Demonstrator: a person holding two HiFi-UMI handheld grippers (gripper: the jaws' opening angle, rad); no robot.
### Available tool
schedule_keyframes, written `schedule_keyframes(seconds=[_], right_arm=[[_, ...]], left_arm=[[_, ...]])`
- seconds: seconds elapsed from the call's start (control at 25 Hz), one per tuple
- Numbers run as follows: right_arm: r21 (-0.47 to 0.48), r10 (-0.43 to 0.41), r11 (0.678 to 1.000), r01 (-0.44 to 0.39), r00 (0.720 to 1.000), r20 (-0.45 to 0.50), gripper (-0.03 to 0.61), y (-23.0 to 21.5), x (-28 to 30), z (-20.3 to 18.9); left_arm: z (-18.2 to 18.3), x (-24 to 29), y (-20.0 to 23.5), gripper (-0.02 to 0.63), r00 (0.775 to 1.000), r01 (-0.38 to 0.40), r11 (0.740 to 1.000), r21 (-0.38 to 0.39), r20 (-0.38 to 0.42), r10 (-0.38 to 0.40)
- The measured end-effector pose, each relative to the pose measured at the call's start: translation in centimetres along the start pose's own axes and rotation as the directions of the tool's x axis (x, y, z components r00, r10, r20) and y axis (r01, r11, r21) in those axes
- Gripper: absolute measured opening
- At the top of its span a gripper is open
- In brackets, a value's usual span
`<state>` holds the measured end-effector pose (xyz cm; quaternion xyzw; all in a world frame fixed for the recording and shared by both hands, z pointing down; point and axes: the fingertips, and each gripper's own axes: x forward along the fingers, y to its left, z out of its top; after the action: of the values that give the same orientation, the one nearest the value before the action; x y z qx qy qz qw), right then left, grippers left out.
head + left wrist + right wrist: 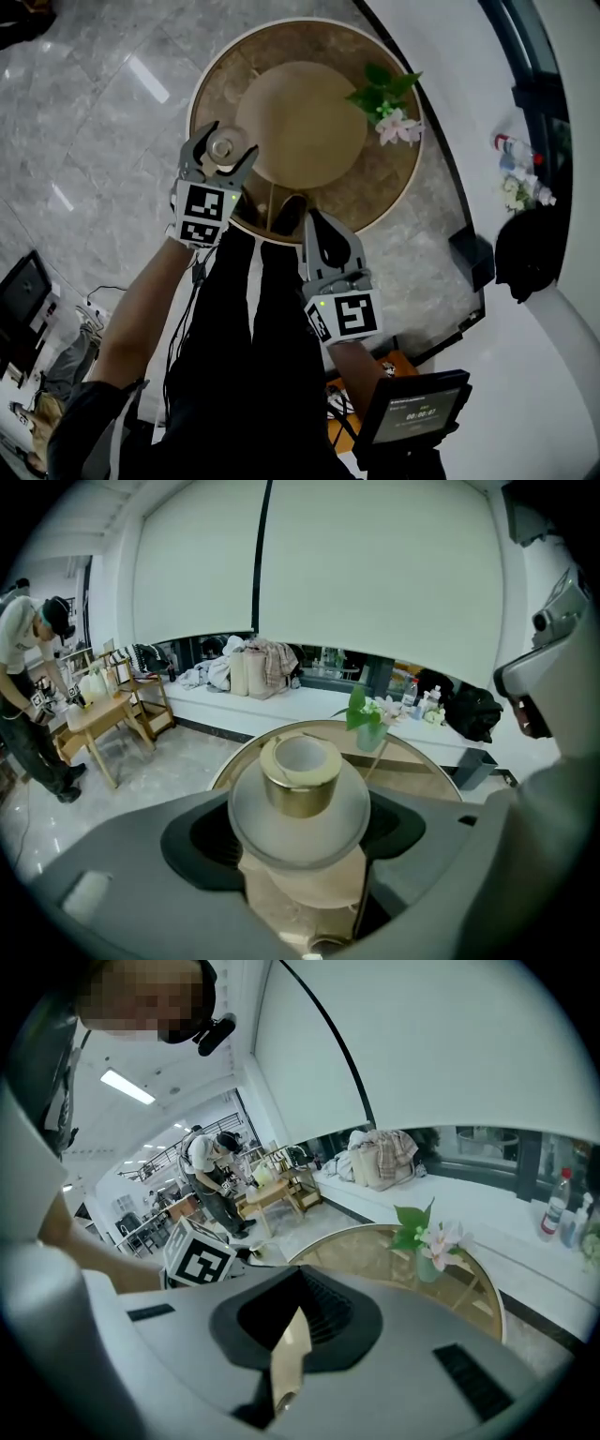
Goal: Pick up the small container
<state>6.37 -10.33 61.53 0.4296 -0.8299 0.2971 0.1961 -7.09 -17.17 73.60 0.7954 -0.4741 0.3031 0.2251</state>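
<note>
The small container (pixel 222 148) is a frosted round jar with a gold collar. My left gripper (pixel 230 141) is shut on it over the left side of the round brown table (pixel 281 52). In the left gripper view the small container (pixel 300 785) fills the space between the grey jaws of the left gripper (pixel 300 822), touching both sides. My right gripper (pixel 316 223) hangs at the table's near edge, shut with nothing in it. In its own view the right gripper (pixel 291 1335) shows only a thin slit between its jaws.
A vase of pink flowers (pixel 389 108) stands on the table's right side. A raised inner disc (pixel 309 131) covers the table's middle. A black bag (pixel 530 248) and bottles (pixel 511 150) sit on the white ledge. A person (pixel 28 696) works at a wooden table far left.
</note>
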Motion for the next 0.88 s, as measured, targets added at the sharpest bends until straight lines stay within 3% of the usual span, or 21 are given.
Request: schedule_keyframes(seconds=[0.36, 0.56, 0.88], right_arm=[[-0.004, 0.026, 1.0, -0.026, 0.998, 0.063, -0.005, 3.1, -3.8, 3.9], [-0.015, 0.038, 0.999, -0.037, 0.995, 0.096, -0.005, 4.9, -6.1, 6.0], [-0.047, 0.05, 0.998, -0.044, 0.989, 0.142, -0.005, 7.1, -10.2, 9.2]], left_arm=[[5.2, -7.4, -3.0, 0.34, 0.999, 0.052, 0.999, 0.007, 0.012, -0.052], [6.6, -11.9, -5.1, 0.339, 0.998, 0.07, 0.997, 0.026, 0.0, -0.07], [8.3, -18.8, -6.9, 0.339, 0.998, 0.067, 0.998, -0.009, -0.009, -0.067]])
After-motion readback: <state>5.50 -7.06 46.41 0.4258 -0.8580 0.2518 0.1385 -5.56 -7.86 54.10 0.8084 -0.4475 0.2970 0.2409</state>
